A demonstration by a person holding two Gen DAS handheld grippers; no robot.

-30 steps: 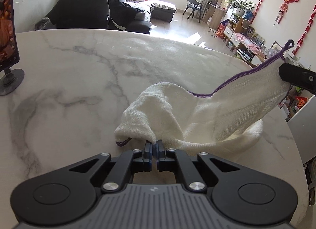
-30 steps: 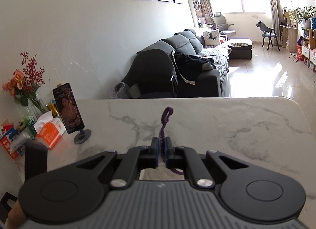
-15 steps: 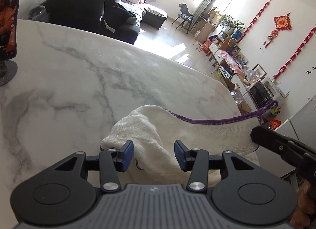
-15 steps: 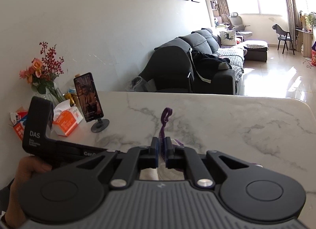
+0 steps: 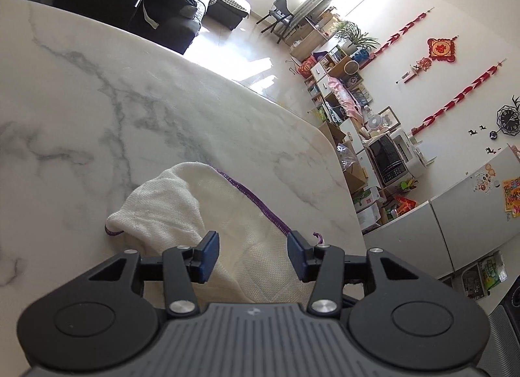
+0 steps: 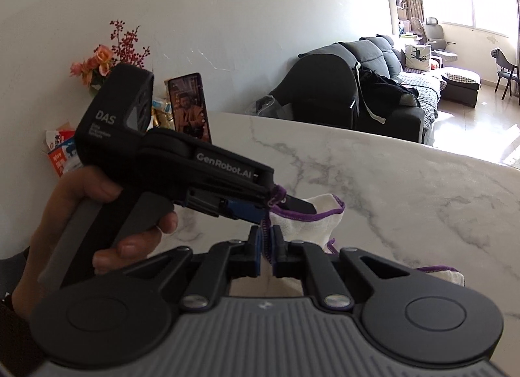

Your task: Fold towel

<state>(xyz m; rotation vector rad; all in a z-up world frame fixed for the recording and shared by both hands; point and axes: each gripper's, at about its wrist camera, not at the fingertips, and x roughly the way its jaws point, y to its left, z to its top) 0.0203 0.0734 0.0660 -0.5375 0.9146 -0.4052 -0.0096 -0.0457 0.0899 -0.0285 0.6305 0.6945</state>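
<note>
A white towel [image 5: 182, 211] with a purple stitched edge lies bunched on the marble table [image 5: 97, 110]. My left gripper [image 5: 252, 255] is open, its blue-padded jaws spread over the towel's raised part with nothing clamped. My right gripper [image 6: 267, 248] is shut on the towel's purple edge and holds that corner up. In the right wrist view the left gripper [image 6: 289, 203] sits just ahead of my right fingers, its tip against the towel [image 6: 312, 221]; the purple hanging loop lies over its front end.
A phone on a stand [image 6: 190, 107], a flower vase [image 6: 107, 55] and a tissue box [image 6: 60, 156] stand at the table's left by the wall. The table's rounded right edge [image 5: 338, 162] drops to the floor with cluttered shelves beyond. A dark sofa [image 6: 357, 97] is behind.
My left gripper let go of the towel's near corner, opened, and swung right toward the corner held by my right gripper. The right gripper kept its grip and the two came close together.
</note>
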